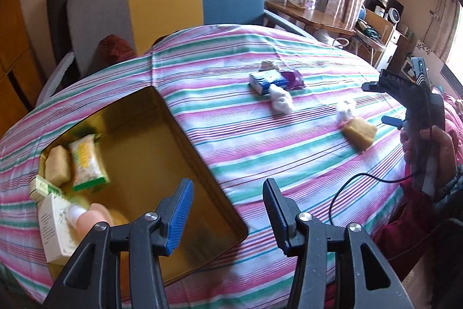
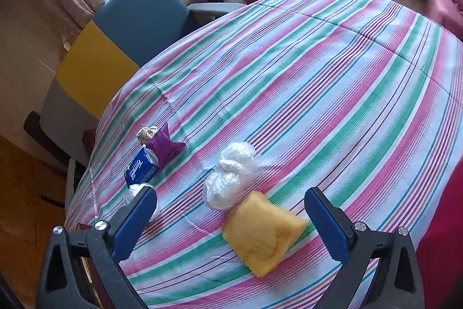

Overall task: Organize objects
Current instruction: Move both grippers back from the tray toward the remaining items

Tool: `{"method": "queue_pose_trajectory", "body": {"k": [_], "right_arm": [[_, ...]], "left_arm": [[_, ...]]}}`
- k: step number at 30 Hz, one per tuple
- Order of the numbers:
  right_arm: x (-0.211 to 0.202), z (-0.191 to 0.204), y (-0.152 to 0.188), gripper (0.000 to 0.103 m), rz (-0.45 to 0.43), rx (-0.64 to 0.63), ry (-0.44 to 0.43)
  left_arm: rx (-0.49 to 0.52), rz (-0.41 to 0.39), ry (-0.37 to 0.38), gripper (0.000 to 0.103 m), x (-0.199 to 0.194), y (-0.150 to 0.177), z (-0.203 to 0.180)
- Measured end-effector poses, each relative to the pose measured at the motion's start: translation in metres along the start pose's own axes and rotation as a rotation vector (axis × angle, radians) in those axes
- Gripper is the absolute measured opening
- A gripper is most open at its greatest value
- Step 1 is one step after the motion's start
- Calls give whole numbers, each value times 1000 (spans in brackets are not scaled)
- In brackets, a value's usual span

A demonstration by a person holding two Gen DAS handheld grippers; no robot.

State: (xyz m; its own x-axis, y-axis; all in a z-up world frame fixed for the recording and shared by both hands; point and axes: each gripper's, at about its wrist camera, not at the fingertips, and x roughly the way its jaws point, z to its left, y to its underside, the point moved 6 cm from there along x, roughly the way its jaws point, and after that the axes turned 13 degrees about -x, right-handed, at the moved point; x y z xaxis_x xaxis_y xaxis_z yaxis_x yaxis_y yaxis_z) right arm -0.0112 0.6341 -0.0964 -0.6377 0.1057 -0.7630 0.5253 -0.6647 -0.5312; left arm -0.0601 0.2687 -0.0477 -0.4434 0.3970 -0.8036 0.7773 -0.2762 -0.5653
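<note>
A gold tin box (image 1: 162, 152) sits at the left of the striped table and holds soap bars, small cartons and a pink bottle (image 1: 92, 222). My left gripper (image 1: 227, 213) is open and empty above the box's right rim. My right gripper (image 2: 231, 222) is open, its jaws on either side of a yellow sponge (image 2: 262, 233), which also shows in the left wrist view (image 1: 360, 132). A clear plastic bag (image 2: 231, 175) lies just beyond the sponge. A blue tissue pack (image 2: 141, 167), a purple pouch (image 2: 165, 146) and a white wad (image 1: 280, 99) lie further off.
The striped cloth (image 2: 332, 83) covers the round table. A grey, yellow and blue chair (image 1: 162, 2) stands behind it. A wooden side table (image 1: 312, 16) with a box stands at the back right. A black cable (image 1: 347, 187) trails from the right-hand tool (image 1: 416, 106).
</note>
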Motion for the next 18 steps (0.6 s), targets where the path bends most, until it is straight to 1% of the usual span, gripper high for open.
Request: {"method": "queue_pose_trajectory", "body": {"k": [5,9,12,14,18], "right_arm": [[-1,-2,-1,103,-5,24,-15],[0,-2,-1,103,-5,30,-30],[0,-2,-1,103,-5,39,-46],[1,-1,-1,103,-2,45,-58],[2,0,-1,103,2,46,-80]], "left_arm": [[12,28,62,51,16,-21,-27],[-38,87,108,51,43,-38,-43],[-64,126,114,50,71,-48,-55],[-75,147,132,50,87,-54,-64],[-63,161,137,50,121,-69,-84]]}}
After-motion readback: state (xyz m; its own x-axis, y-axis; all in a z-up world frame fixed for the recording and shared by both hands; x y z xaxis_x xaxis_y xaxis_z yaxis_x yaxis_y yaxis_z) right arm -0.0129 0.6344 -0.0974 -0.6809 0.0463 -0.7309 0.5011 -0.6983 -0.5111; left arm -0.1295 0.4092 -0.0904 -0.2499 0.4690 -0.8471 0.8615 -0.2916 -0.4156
